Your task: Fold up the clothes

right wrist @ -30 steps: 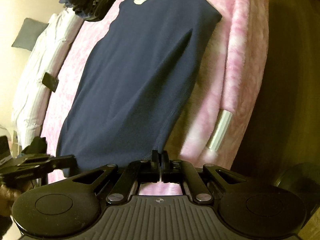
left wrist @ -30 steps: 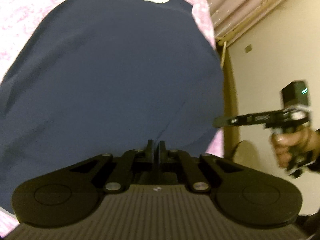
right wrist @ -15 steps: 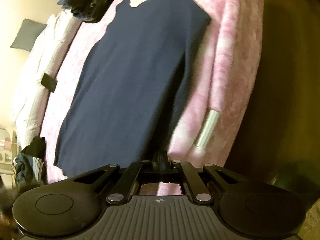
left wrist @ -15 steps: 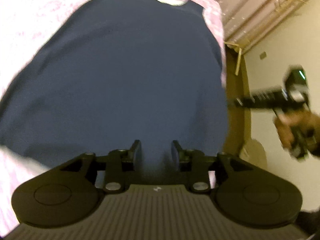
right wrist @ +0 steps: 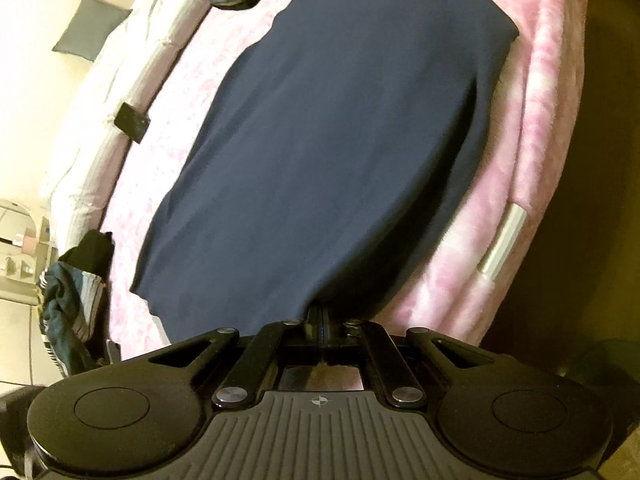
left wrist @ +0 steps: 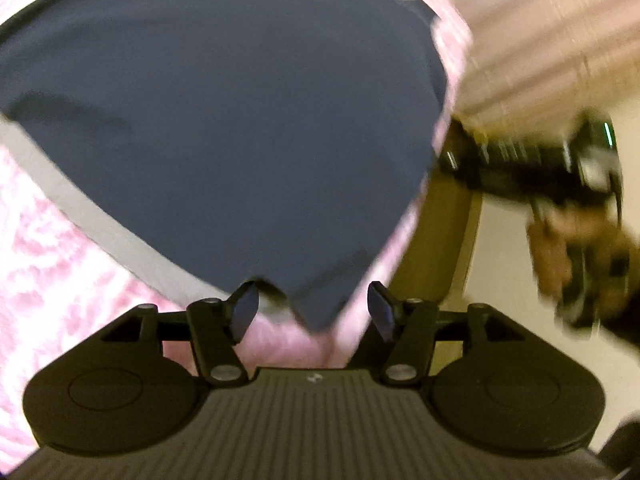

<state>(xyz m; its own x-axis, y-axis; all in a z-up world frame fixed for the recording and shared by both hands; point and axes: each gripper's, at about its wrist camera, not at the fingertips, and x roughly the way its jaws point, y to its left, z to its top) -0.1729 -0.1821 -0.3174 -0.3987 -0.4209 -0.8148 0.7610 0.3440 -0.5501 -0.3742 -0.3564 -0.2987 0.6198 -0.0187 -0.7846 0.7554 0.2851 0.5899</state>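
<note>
Your left gripper is opening over the corner of the navy shirt on the pink blanket; your right gripper pinches its hem; pulling now could wrinkle it.

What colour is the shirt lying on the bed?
Dark navy blue shirt, plain; the right wrist view shows it best.

Black hand-held gripper, ribbed grey housing, silver screws.

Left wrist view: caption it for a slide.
Left gripper opening over navy shirt's corner on pink blanket.
</note>
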